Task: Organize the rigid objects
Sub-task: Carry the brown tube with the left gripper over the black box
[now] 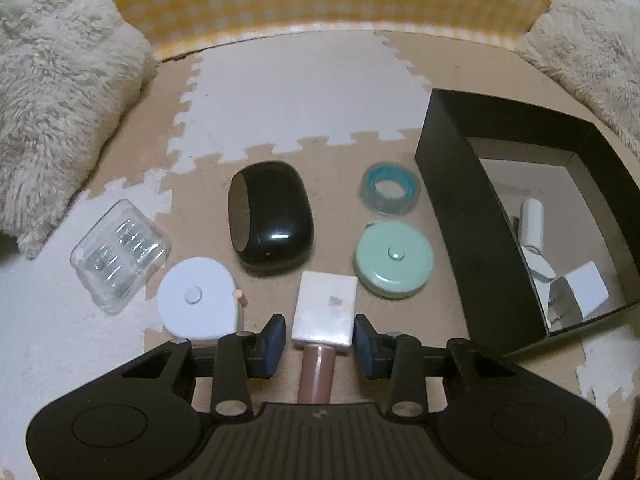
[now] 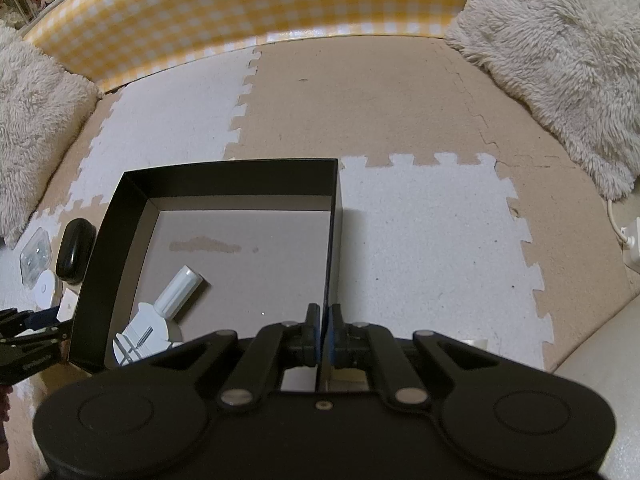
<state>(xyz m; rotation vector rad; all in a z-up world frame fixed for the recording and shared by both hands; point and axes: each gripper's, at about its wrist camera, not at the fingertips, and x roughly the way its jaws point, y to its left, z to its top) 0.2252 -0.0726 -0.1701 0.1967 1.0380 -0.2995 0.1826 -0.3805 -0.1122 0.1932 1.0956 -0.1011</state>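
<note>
1. The left gripper sits lowest in its own view, its blue pads flanking a small white block with a brownish stem running back under the gripper. The pads reach the block's near corners, with a thin gap showing on each side, so the claw is not yet clamped on it.
2. The right gripper is clenched on the near right wall of the black box, which passes between its closed fingers.
3. Inside the box lie a white cylinder-handled tool and a white plastic piece, toward the box's near left corner.
4. On the foam mat, beyond the white block, stands a black glossy case.
5. Left of the block rests a white round tape measure; further left, a clear plastic case.
6. Right of the block lies a mint round tape measure, and behind it a blue tape roll, both just beside the box's left wall.
</note>
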